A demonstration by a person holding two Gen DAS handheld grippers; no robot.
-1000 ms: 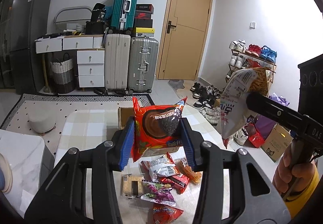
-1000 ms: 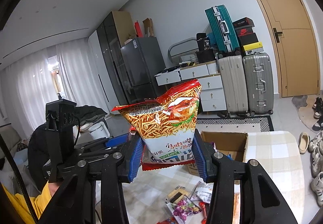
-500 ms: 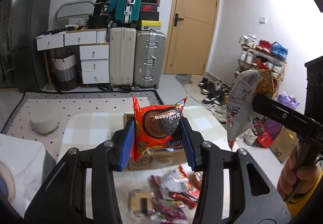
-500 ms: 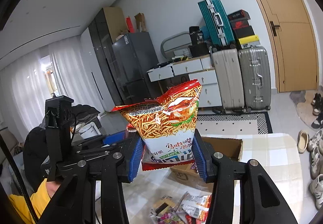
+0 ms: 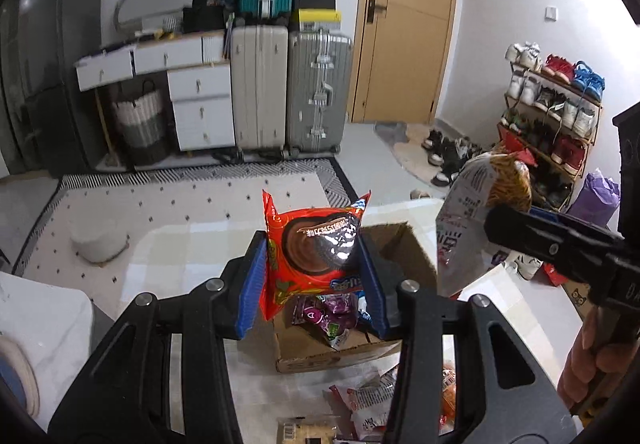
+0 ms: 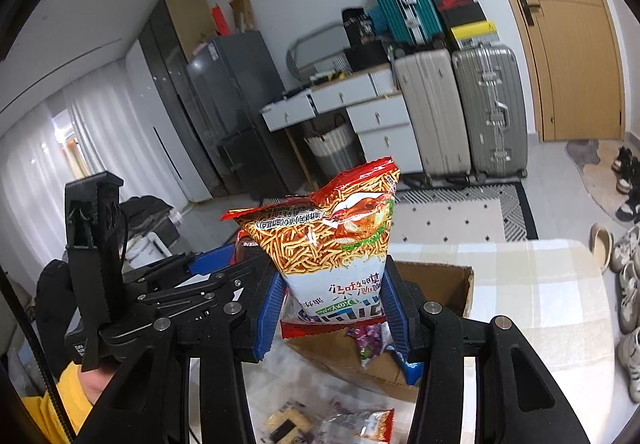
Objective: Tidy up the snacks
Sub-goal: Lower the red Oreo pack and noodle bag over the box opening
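My left gripper (image 5: 312, 280) is shut on a red snack bag with a chocolate biscuit picture (image 5: 314, 250), held upright just above the open cardboard box (image 5: 400, 248). My right gripper (image 6: 334, 304) is shut on a noodle-snack bag (image 6: 328, 236), also over the box (image 6: 436, 284). The noodle bag (image 5: 480, 228) and the right gripper show at the right of the left wrist view. A purple snack packet (image 5: 328, 314) lies inside the box. Several loose snack packets (image 5: 368, 400) lie on the table in front of the box.
The box stands on a table with a checked cloth (image 6: 532, 284). A white side table (image 5: 44, 320) is at the left. Suitcases (image 5: 288, 92), a drawer unit, a door and a shoe rack (image 5: 556, 112) stand behind.
Both grippers have moved forward and now hold their bags over the box. The loose packets have slid toward the bottom of the views.
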